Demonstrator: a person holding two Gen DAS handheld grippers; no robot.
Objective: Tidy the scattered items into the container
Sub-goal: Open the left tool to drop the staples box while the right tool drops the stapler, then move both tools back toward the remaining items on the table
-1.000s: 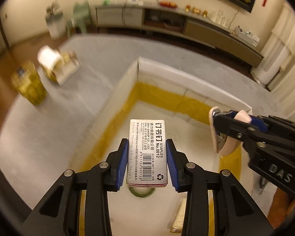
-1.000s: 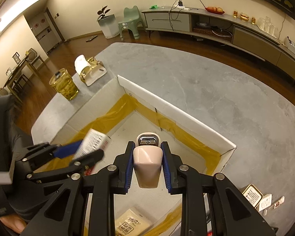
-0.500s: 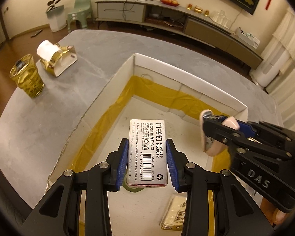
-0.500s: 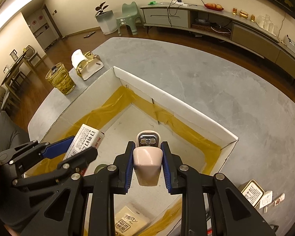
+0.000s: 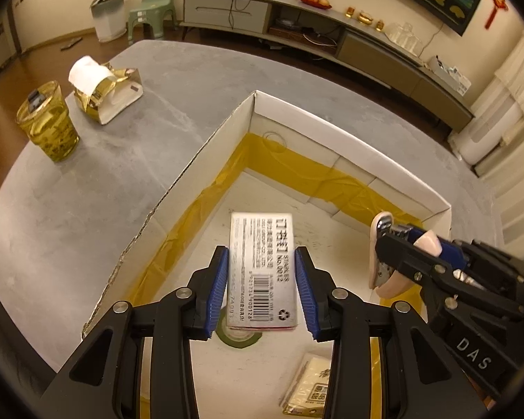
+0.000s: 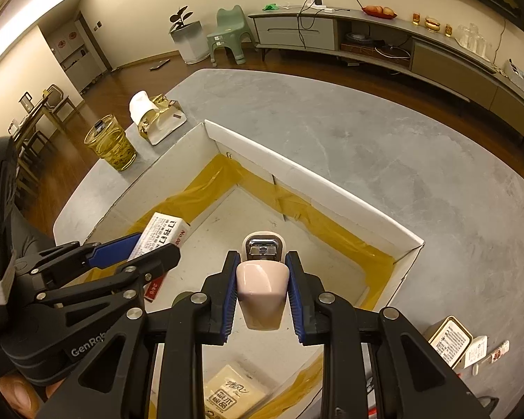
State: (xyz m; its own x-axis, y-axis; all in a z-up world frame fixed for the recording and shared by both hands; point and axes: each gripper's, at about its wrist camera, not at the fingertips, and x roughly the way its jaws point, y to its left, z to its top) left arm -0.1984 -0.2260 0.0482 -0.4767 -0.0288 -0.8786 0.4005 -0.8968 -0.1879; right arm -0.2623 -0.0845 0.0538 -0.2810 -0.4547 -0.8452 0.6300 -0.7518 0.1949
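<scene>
A white staples box [image 5: 262,269] with a barcode sits between the blue pads of my left gripper [image 5: 262,289], whose jaws are opening. The box looks blurred and a thin gap shows on each side of it. It hangs over the floor of the white cardboard container [image 5: 349,139] lined with yellow tape. My right gripper [image 6: 262,279] is shut on a pink stapler [image 6: 260,293], also above the container's inside. From the right wrist view the left gripper [image 6: 143,255] and staples box [image 6: 164,234] are at the left. In the left wrist view, the right gripper [image 5: 398,255] holds the stapler [image 5: 380,244].
Inside the container lie a beige packet [image 5: 311,387] and a green tape roll [image 5: 239,337]. On the grey table stand a yellow glass [image 5: 47,122] and a gold tissue box [image 5: 104,90] to the far left. A tin [image 6: 450,338] and small items lie right of the container.
The left jaws have spread slightly and the staples box, sharp before, now blurs loose between them. The right gripper keeps still with the stapler.
</scene>
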